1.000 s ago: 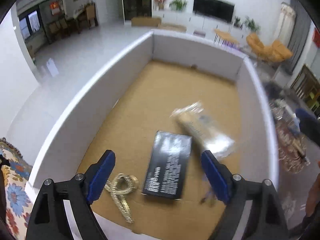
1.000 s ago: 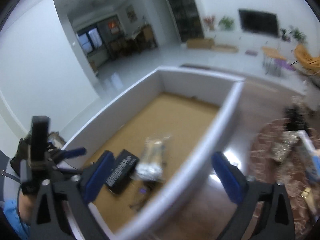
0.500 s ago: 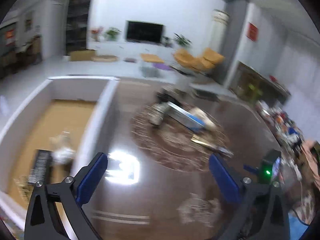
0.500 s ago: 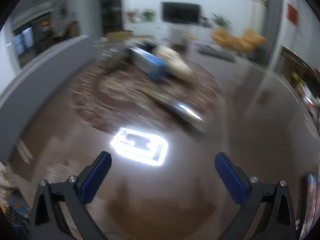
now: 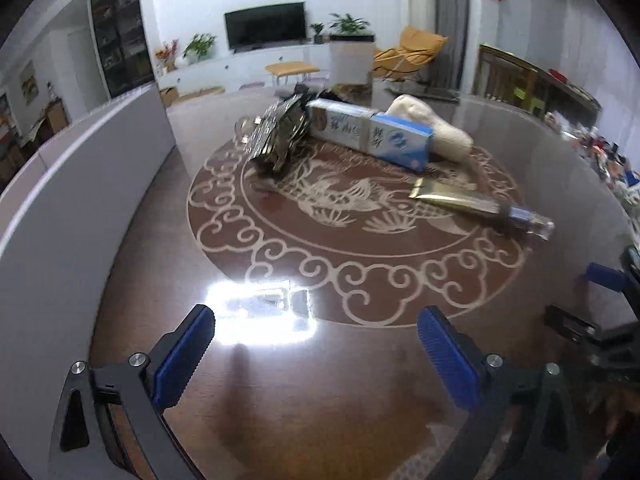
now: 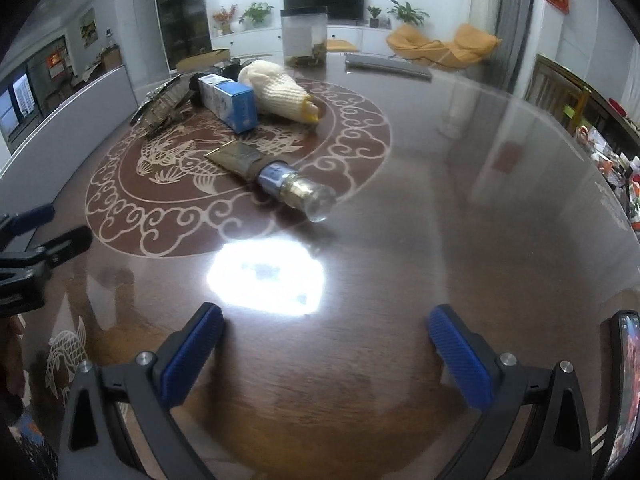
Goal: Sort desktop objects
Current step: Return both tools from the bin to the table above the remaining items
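On the round brown table lie a blue and white carton (image 5: 370,134) (image 6: 227,101), a cream knitted glove (image 5: 430,128) (image 6: 280,92), a gold tube with a clear cap (image 5: 480,206) (image 6: 276,178) and a shiny dark foil packet (image 5: 276,136) (image 6: 162,106). My left gripper (image 5: 316,356) is open and empty, low over the table's near side. My right gripper (image 6: 326,354) is open and empty, well short of the tube. The white box wall (image 5: 68,184) (image 6: 64,128) stands at the left.
A clear jar (image 6: 304,38) and a grey flat object (image 6: 388,66) stand at the table's far side. A phone (image 6: 622,392) lies at the right edge. Clutter lines the table's right rim (image 5: 608,152). A lamp glare (image 6: 266,276) shines on the table.
Both grippers have swung away from the white box, where a packet was dropped, to face the objects on the round table. Both stay open and empty.
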`<action>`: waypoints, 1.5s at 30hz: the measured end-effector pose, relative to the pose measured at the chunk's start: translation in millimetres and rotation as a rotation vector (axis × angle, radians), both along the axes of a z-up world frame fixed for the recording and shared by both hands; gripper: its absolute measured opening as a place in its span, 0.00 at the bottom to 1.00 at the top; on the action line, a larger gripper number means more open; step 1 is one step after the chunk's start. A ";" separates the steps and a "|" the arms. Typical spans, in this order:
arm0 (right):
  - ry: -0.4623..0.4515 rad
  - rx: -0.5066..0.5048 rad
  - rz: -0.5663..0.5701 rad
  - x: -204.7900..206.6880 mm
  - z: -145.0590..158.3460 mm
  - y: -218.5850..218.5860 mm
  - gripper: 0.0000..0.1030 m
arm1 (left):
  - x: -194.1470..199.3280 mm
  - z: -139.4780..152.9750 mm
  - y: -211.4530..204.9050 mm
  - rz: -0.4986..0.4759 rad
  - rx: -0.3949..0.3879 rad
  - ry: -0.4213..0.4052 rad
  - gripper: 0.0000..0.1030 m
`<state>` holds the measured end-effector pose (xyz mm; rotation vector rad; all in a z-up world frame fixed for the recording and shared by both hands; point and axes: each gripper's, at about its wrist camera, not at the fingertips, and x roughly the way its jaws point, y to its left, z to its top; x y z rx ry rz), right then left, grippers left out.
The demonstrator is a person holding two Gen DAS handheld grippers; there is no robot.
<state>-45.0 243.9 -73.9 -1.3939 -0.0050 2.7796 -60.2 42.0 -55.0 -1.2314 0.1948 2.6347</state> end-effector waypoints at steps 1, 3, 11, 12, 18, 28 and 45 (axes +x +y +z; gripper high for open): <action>0.001 0.001 -0.001 0.8 0.3 0.2 1.00 | -0.6 -2.6 -2.8 0.006 0.004 -0.013 1.00; 0.002 0.000 -0.005 1.8 0.8 0.6 1.00 | -4.5 -6.8 -3.6 0.020 -0.007 -0.043 1.00; 0.028 0.023 -0.069 8.4 3.8 3.9 1.00 | -9.5 -12.1 -4.9 0.023 0.006 -0.072 1.00; 0.035 0.034 -0.072 9.5 4.7 2.5 1.00 | -9.5 -12.3 -4.8 0.023 0.006 -0.072 1.00; 0.035 0.095 -0.059 9.8 4.8 -6.4 1.00 | -9.9 -12.6 -4.5 0.023 0.006 -0.073 1.00; 0.017 0.039 -0.066 9.6 4.9 1.2 1.00 | -10.5 -12.8 -4.3 0.024 0.006 -0.073 1.00; 0.003 0.003 -0.066 10.6 5.0 5.8 1.00 | -11.4 -13.8 -4.3 0.023 0.005 -0.073 1.00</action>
